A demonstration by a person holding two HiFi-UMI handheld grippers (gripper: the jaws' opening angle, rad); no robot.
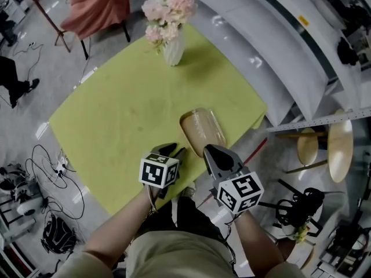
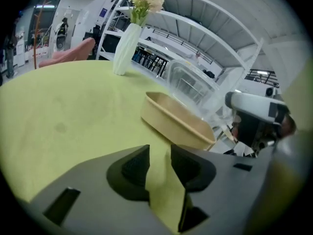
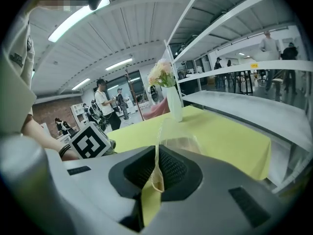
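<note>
— What surrounds the shallow tan oblong tray (image 1: 198, 133)?
— A white vase of pink flowers (image 1: 173, 49) well beyond it. The right gripper (image 3: 157, 166) clamps the clear plastic lid (image 2: 191, 83) tilted over it; the left gripper (image 2: 160, 163), just beside, gapes slightly, empty.

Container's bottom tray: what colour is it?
The tray is light tan, with a clear lid; it shows clearest in the left gripper view.

The tray (image 1: 202, 133) is tan, its lid (image 2: 193, 84) clear, the tablecloth (image 1: 116, 114) lime, the flowers (image 1: 168, 10) pink.
</note>
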